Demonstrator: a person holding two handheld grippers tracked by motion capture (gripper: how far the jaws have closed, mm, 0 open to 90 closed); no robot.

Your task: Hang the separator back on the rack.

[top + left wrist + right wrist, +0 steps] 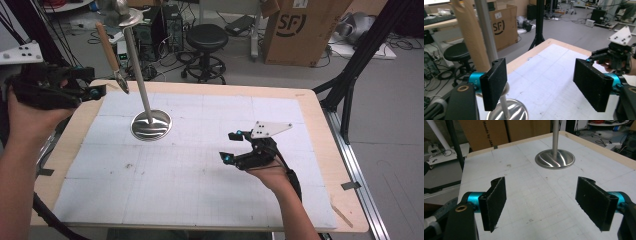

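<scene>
Shiny silver stand [151, 124], tan wooden-handled utensil [108, 50], white gridded mat [200, 165], pale wooden table [320, 130], black tools with cyan joints

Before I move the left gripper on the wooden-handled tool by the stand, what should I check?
1. Left gripper open, nothing between its jaws: ok.
2. Brown wooden-handled tool with metal tip outside the jaws, beside the pole: ok.
3. Silver metal stand with round base upright on the white gridded mat: ok.
4. How the tool's top end is held: cannot tell.
5. Right gripper open, empty, apart from the stand: ok.
</scene>
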